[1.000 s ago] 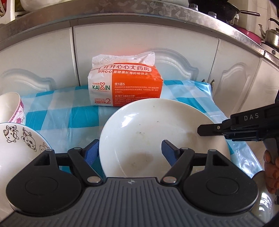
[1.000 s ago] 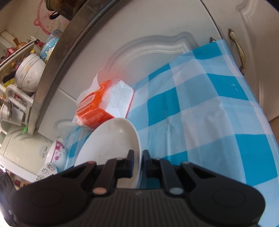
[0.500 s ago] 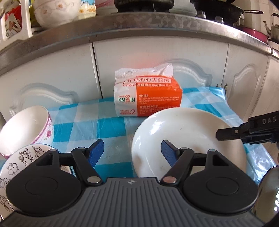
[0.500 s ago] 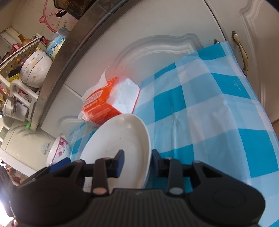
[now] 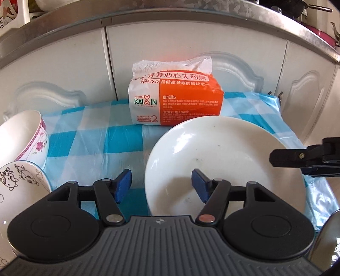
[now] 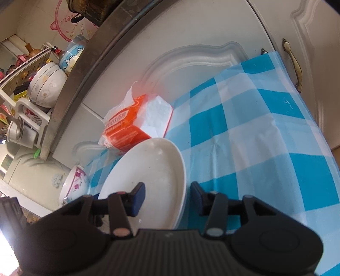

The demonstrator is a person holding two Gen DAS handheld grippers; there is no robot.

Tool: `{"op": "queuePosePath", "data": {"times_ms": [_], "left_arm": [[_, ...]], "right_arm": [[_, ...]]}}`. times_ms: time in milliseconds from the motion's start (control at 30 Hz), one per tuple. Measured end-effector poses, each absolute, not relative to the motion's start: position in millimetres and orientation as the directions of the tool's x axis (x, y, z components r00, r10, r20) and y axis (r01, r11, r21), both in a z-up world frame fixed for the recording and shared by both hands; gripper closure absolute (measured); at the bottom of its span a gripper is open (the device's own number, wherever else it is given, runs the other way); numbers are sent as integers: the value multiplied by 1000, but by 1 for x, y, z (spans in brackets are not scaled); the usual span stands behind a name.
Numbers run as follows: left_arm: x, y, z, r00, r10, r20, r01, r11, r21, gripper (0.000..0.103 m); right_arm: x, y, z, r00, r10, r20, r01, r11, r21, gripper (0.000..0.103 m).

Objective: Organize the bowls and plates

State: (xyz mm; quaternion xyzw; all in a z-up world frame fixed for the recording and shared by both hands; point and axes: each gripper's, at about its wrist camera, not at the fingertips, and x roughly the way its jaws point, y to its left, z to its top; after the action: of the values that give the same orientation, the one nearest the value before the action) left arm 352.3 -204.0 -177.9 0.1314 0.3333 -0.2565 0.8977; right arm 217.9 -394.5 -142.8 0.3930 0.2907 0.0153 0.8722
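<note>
A white plate (image 5: 223, 157) lies on the blue checked cloth (image 5: 119, 140); it also shows in the right wrist view (image 6: 148, 172). My left gripper (image 5: 161, 186) is open and empty, with the plate's near left rim between its fingers. My right gripper (image 6: 166, 198) is open, its fingers on either side of the plate's right rim without gripping it. A pink-flowered bowl (image 5: 23, 135) and a cartoon-print bowl (image 5: 19, 186) sit at the left. The flowered bowl also shows in the right wrist view (image 6: 74, 186).
An orange and white tissue pack (image 5: 176, 99) stands at the back against white cabinet doors (image 5: 191, 44). A metal counter edge (image 5: 148, 17) runs above. A dish rack with bowls (image 6: 44, 85) is on the counter. A shiny metal object (image 5: 327, 240) is at the lower right.
My right gripper has opened from nearly shut around the plate's rim. My left gripper has shifted left, so the plate now sits to its right.
</note>
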Motion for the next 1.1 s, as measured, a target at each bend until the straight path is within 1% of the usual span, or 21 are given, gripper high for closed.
{"op": "queuePosePath", "data": {"times_ms": [33,100,167,233,267,300,333,600,800,1100], "left_arm": [[354,-203,-179,644,-376,-666,545,837,54,23],[360,-200,-179,615,-396,-682,540,842,-1,30],[363,-198,-179,593,-412,-692,541,840,-37,33],[363,-196,-179,571,-427,-701,546,835,-64,36],[362,-196,-179,555,-442,-705,553,829,-84,40],[359,-197,-180,547,-448,-707,559,824,-90,42],[357,-198,-180,554,-441,-706,556,827,-81,42],[347,-194,-175,548,-442,-710,508,850,-137,44],[337,-184,-159,576,-451,-682,496,856,-147,44],[310,-158,-132,590,-486,-645,479,854,-205,46]], "right_arm": [[218,-394,-143,831,252,-495,203,692,693,54],[218,-392,-142,832,246,-498,205,697,687,54],[219,-390,-141,832,237,-502,207,707,676,55],[220,-386,-141,830,222,-512,211,725,656,62],[220,-384,-140,831,211,-515,215,732,647,62],[220,-382,-140,830,201,-520,219,739,637,63],[220,-380,-139,831,193,-523,225,742,632,63],[217,-372,-136,835,128,-534,299,710,637,60],[204,-365,-124,859,124,-497,290,683,671,60],[174,-342,-91,887,94,-451,261,705,660,60]]}}
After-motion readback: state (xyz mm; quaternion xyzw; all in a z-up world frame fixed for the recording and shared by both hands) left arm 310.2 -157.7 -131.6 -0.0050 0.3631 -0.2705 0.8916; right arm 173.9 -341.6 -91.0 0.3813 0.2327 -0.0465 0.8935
